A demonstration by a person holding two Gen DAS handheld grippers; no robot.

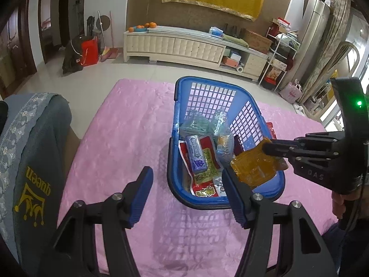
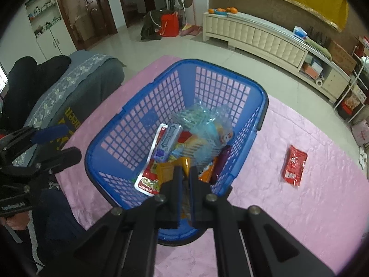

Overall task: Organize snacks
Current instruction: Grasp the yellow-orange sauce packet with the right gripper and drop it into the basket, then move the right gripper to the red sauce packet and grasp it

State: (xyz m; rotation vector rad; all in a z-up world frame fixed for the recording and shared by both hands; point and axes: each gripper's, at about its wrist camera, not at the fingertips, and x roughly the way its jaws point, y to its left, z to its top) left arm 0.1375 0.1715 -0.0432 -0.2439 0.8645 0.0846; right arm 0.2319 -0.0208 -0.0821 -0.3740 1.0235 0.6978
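Orange snack packet (image 1: 252, 165) pinched in right gripper (image 2: 184, 173) over blue basket (image 1: 175, 159); left gripper (image 1: 186, 180) half-open, empty.

Centre frame: blue plastic lattice basket (image 1: 177, 138) on pink quilted cloth (image 1: 120, 124), snack packets inside.
Right edge: right gripper (image 1: 268, 146) clamps translucent orange packet (image 1: 253, 166) over basket's near corner.
Bottom: left gripper (image 1: 186, 182), jaws apart, empty.

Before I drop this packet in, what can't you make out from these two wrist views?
- Orange packet: print unreadable in both views; the right claw hides most of it in the right wrist view.
- Basket floor: buried under snacks.
- Red packet on the cloth: label too small.
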